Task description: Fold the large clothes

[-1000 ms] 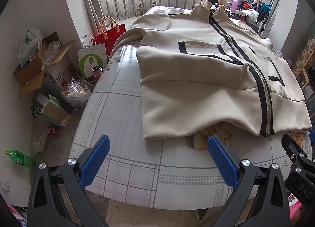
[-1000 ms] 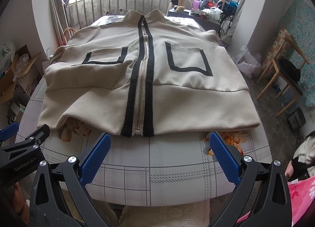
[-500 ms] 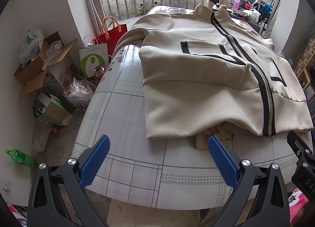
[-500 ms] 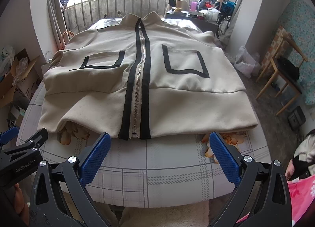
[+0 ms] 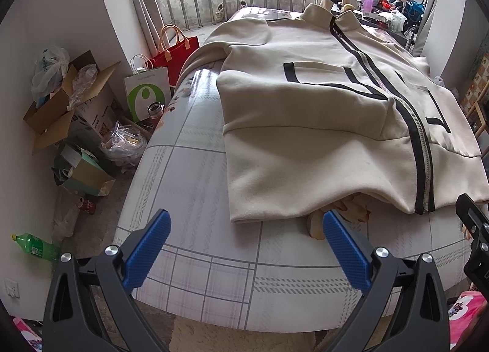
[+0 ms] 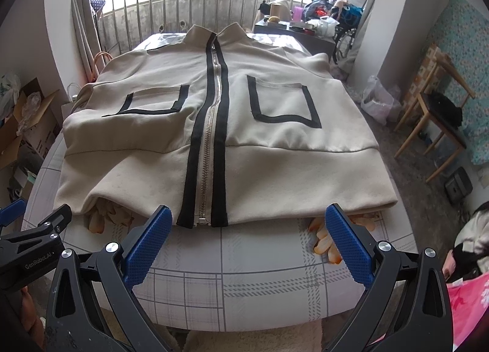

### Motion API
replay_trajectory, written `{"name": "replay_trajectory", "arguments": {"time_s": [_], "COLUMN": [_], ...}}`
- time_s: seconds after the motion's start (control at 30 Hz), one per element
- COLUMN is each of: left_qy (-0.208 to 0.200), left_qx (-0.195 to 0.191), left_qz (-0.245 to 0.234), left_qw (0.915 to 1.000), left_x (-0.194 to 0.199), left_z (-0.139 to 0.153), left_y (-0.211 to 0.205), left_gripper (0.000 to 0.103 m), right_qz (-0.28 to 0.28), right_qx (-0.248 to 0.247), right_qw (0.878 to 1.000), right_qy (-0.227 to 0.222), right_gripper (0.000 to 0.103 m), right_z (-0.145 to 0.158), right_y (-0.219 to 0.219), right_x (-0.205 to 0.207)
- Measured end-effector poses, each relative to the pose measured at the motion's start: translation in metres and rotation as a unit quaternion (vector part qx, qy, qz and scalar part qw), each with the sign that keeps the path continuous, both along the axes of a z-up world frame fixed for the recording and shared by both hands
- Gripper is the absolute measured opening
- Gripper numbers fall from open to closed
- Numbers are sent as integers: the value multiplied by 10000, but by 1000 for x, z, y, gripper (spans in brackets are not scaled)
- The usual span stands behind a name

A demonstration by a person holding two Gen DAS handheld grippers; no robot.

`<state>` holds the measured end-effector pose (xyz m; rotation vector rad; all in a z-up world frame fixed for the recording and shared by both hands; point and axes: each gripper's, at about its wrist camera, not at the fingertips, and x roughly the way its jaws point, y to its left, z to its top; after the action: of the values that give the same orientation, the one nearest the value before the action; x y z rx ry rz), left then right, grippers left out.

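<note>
A beige zip jacket (image 6: pixel 275 150) with black trim and two outlined pockets lies front up on the table, collar at the far end, sleeves tucked under. In the left wrist view the same jacket (image 5: pixel 305 126) fills the right half. My left gripper (image 5: pixel 244 223) hangs open over the near left hem corner, holding nothing. My right gripper (image 6: pixel 246 217) is open just short of the hem, straddling the zipper's lower end, also holding nothing. The left gripper's body (image 6: pixel 33 245) shows at the right wrist view's left edge.
The table has a white checked cloth (image 5: pixel 189 187) with a flower print. Cardboard boxes (image 5: pixel 61 101), paper bags (image 5: pixel 146 92) and a green bottle (image 5: pixel 33 248) clutter the floor at left. A wooden chair (image 6: pixel 434 126) stands at right. A railing (image 6: pixel 195 6) closes the far end.
Both grippers have moved a little forward toward the jacket's hem and risen slightly; the jacket itself has not moved. Both stay open.
</note>
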<state>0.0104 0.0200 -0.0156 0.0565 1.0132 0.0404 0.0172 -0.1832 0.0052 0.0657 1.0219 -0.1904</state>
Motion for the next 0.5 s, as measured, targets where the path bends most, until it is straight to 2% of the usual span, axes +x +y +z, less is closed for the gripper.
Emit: {"name": "replay_trajectory", "arguments": {"time_s": [0.5], "left_qy": [57], "left_qx": [169], "left_qz": [-18], "left_qw": [9998], "left_x": [22], "left_z": [-9], "left_y": [-2], "left_gripper": [98], "right_qz": [223], "right_qx": [-31], "right_qw": [9989], "right_qy": [-402], "right_gripper": [96], "right_z": [6], "right_y": [-3], "right_x": [23]}}
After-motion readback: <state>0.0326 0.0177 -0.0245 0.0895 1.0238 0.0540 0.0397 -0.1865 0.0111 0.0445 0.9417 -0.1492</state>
